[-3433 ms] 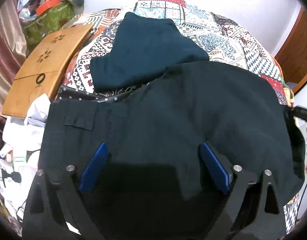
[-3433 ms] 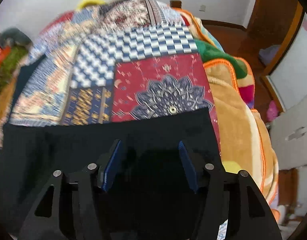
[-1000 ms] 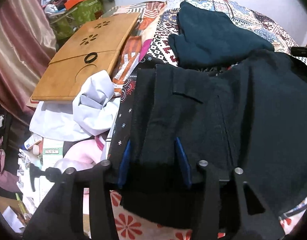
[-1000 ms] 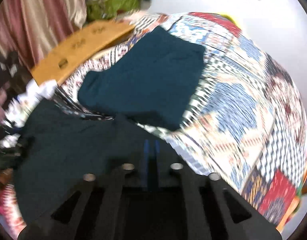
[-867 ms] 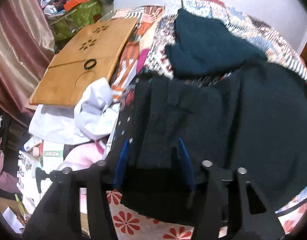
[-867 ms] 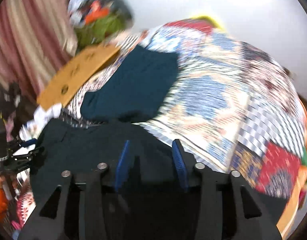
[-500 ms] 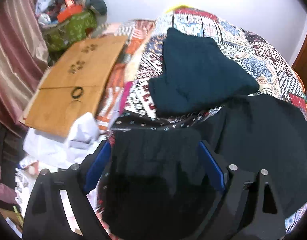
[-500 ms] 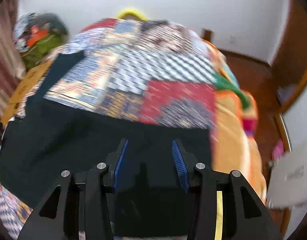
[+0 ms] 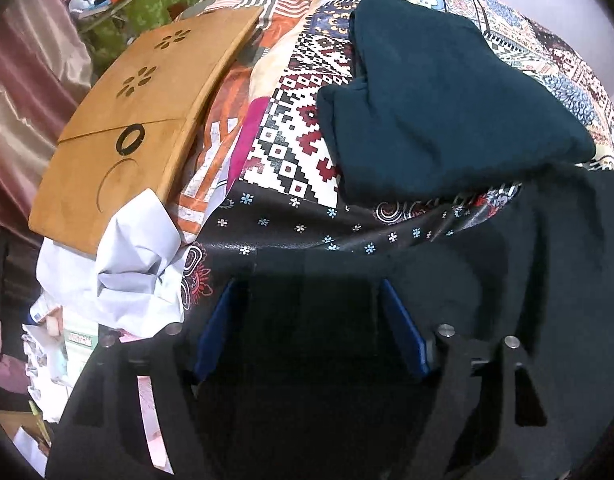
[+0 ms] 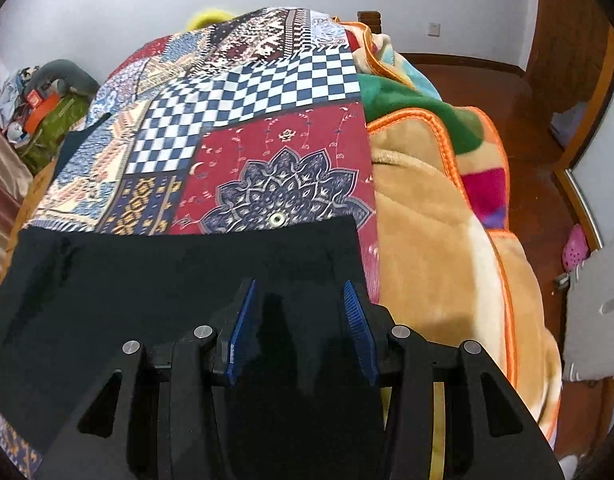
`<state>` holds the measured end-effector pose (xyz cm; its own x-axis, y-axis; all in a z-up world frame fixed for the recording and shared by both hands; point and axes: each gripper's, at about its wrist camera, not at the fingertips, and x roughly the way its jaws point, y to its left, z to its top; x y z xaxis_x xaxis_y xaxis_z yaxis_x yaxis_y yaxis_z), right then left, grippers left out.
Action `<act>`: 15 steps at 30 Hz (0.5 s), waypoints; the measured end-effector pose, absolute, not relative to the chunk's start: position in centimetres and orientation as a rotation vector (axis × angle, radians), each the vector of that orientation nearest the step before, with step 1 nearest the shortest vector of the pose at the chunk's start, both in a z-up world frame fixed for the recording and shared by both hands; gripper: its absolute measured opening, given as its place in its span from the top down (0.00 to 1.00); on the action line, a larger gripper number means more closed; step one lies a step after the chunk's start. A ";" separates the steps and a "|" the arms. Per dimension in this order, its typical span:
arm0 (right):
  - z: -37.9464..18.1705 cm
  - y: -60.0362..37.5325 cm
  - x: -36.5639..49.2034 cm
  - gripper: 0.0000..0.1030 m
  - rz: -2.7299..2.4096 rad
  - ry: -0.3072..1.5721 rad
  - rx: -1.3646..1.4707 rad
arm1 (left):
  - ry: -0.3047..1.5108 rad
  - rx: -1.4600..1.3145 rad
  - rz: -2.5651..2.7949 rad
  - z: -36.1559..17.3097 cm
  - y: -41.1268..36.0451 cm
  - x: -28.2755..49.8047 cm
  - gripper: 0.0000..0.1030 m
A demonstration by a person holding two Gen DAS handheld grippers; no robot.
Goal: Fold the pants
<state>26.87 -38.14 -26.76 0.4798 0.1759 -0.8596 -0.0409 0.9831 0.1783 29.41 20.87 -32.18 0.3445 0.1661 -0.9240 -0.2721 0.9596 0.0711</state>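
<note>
The black pants (image 9: 527, 280) lie spread over the near side of the patchwork quilt (image 9: 291, 152). My left gripper (image 9: 307, 286) points down over their left end. Its blue pads (image 9: 217, 320) stand wide apart and are closing, with black cloth lying between them but not pinched. In the right wrist view the pants (image 10: 167, 276) end in a straight edge on the quilt (image 10: 247, 100). My right gripper (image 10: 298, 284) hangs over that right end, open, its pads (image 10: 357, 320) apart above the cloth.
A folded dark teal garment (image 9: 439, 96) lies on the quilt just beyond the pants. A wooden lap desk (image 9: 147, 100), a crumpled white cloth (image 9: 127, 264) and clutter sit to the left. A tan fleece blanket (image 10: 427, 240) with orange trim covers the right side.
The left jaws let go of the pants' left edge, opened wide, then narrowed a little. The right gripper went from shut to open and swung right to the pants' right end.
</note>
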 end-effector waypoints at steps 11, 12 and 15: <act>-27.8 -36.4 27.9 0.87 0.137 1.034 0.013 | 1.187 -0.072 0.319 -33.0 20.9 29.7 0.14; -27.7 -36.2 27.6 0.89 0.128 1.022 -0.008 | 1.187 -0.071 0.319 -33.0 20.8 29.7 0.14; -26.7 -35.9 27.0 0.91 0.098 0.963 -0.046 | 1.186 -0.062 0.321 -32.9 20.7 29.7 0.14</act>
